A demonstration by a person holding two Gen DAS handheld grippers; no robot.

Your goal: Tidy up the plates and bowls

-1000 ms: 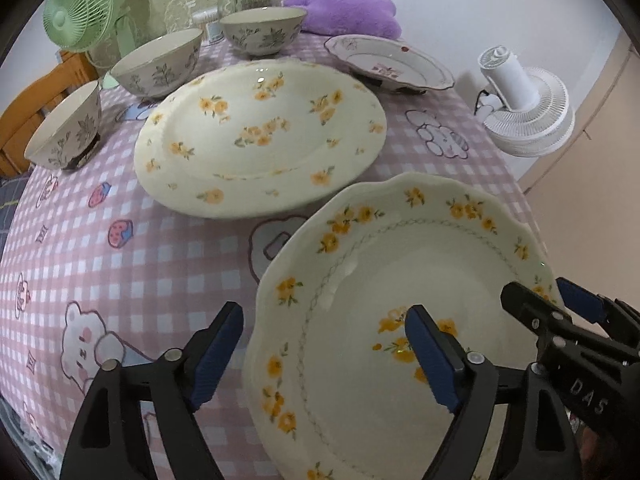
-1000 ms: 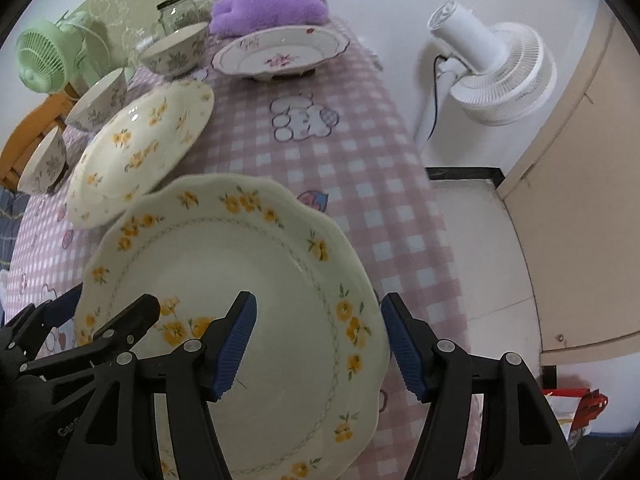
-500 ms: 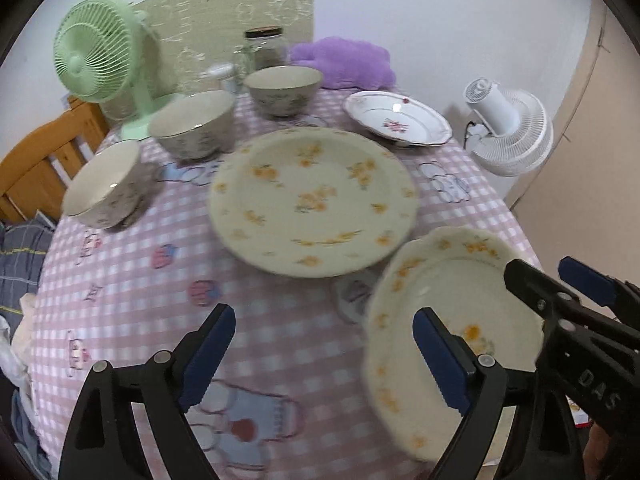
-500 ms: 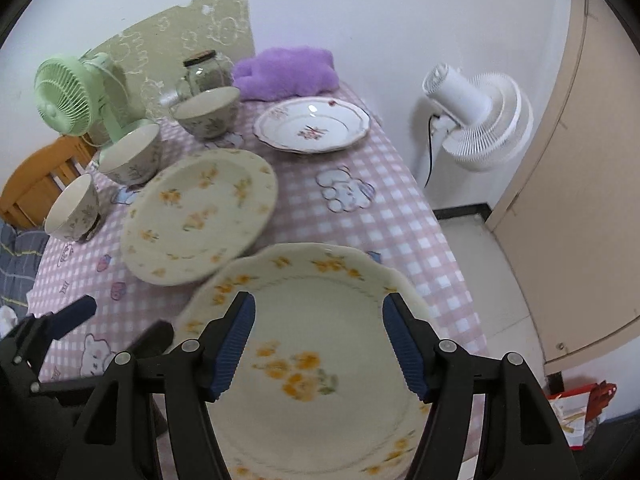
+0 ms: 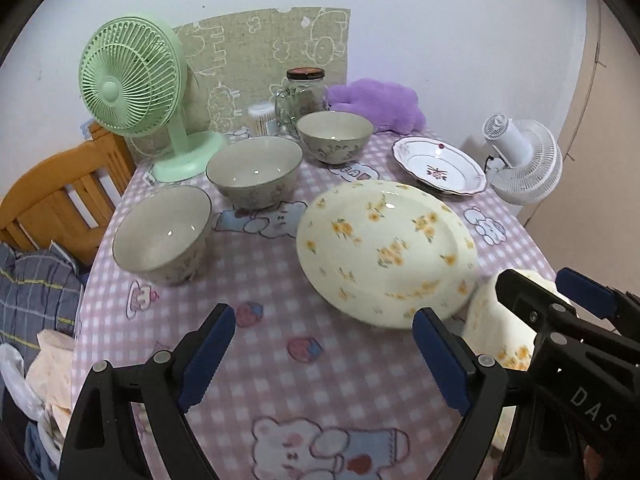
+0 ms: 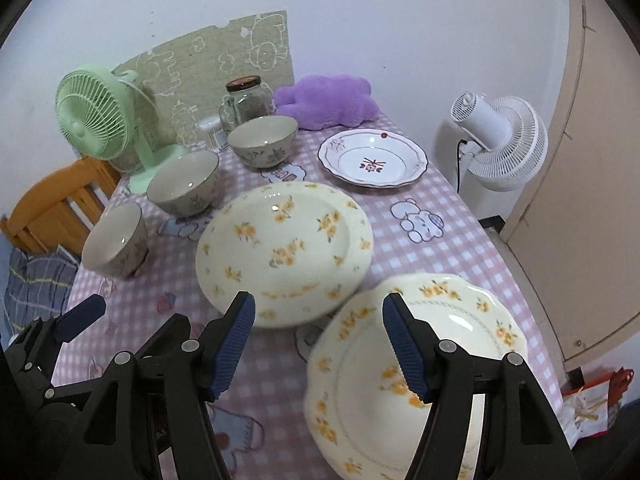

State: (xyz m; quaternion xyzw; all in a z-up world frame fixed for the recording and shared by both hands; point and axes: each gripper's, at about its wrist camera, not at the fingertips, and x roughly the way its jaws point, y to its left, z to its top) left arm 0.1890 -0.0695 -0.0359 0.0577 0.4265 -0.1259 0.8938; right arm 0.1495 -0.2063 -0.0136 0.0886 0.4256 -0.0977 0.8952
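A scalloped cream plate with yellow flowers (image 6: 460, 344) lies near the table's front right corner; in the left wrist view a part of the same scalloped plate (image 5: 496, 328) shows behind my right gripper (image 5: 560, 296). My right gripper (image 6: 320, 344) hangs open above it, its right finger (image 6: 404, 348) over the plate's left part without pressing on it. Just behind lies a large round flowered plate (image 6: 284, 248). My left gripper (image 5: 324, 360) is open over bare tablecloth. A white plate with a red pattern (image 6: 372, 160) and three bowls (image 5: 164, 232) (image 5: 254, 170) (image 5: 334, 136) stand further back.
At the back stand a green fan (image 5: 132, 92), a glass jar (image 5: 304, 96) and a purple plush (image 5: 376, 104). A white fan (image 6: 500, 144) stands off the table's right side. A wooden chair (image 5: 52, 200) and clothes (image 5: 36, 292) are at the left edge.
Both grippers have drawn back and risen away from the scalloped plate, which stays on the table. More of the table and the back wall is in view now.
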